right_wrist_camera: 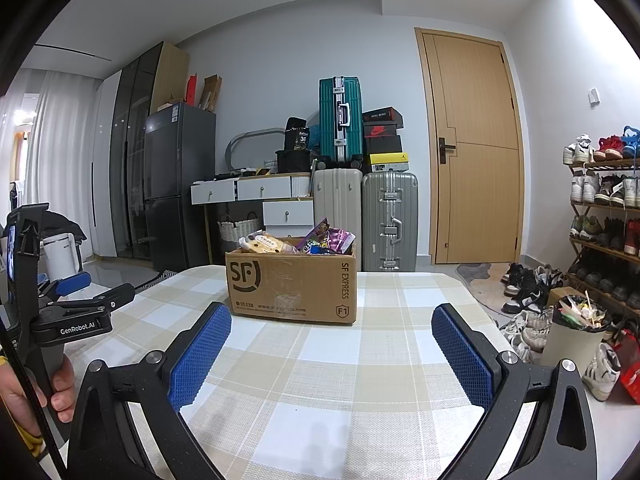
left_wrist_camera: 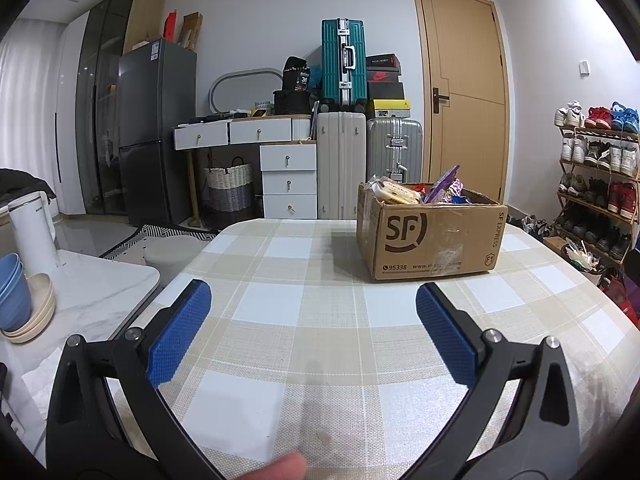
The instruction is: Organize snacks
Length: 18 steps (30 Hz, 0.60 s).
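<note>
A brown SF Express cardboard box (left_wrist_camera: 430, 236) (right_wrist_camera: 290, 284) stands at the far side of the checked tablecloth (left_wrist_camera: 304, 320) (right_wrist_camera: 320, 360). Snack packets fill it: pale yellow ones (left_wrist_camera: 394, 192) (right_wrist_camera: 266, 244) on the left, purple ones (left_wrist_camera: 444, 184) (right_wrist_camera: 330, 238) on the right. My left gripper (left_wrist_camera: 313, 304) hovers open over the near cloth, short of the box, nothing between its blue pads. My right gripper (right_wrist_camera: 331, 328) is open too, the box straight ahead. In the right wrist view the left gripper (right_wrist_camera: 80, 284) shows at the left edge, held by a hand (right_wrist_camera: 60, 384).
A marble side table (left_wrist_camera: 92, 300) to the left carries a white kettle (left_wrist_camera: 34, 232), blue bowls (left_wrist_camera: 14, 292) and beige plates. Right of the table stand a shoe rack (right_wrist_camera: 604, 216), loose shoes and a full bin (right_wrist_camera: 576, 332). Suitcases, drawers and a fridge line the back wall.
</note>
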Each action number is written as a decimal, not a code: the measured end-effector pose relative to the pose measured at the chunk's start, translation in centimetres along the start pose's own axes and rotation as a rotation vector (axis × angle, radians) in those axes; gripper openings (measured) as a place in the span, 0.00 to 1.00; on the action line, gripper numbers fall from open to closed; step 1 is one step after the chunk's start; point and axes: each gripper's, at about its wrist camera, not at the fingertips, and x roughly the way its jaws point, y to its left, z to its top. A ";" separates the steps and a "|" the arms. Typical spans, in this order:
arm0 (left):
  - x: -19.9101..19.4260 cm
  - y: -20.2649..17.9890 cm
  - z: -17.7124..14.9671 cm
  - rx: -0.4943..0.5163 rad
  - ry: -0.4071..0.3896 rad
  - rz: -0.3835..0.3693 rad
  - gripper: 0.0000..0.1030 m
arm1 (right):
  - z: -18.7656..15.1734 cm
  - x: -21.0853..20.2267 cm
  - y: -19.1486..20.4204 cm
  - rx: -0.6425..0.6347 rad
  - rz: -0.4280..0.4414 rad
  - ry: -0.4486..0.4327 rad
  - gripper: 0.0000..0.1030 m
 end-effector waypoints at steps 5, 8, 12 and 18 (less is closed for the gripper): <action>0.0 0.0 0.0 0.001 0.000 0.000 1.00 | 0.0 0.0 0.0 0.000 -0.001 0.000 0.99; 0.2 0.1 -0.1 0.001 -0.002 -0.002 1.00 | 0.0 0.0 0.0 0.001 0.000 0.001 0.99; 0.5 -0.3 -0.2 0.003 -0.003 -0.004 1.00 | 0.0 0.1 0.0 0.000 0.000 0.001 0.99; 0.6 -0.3 -0.3 0.002 -0.003 -0.005 1.00 | -0.1 0.2 0.0 0.000 -0.001 0.004 0.99</action>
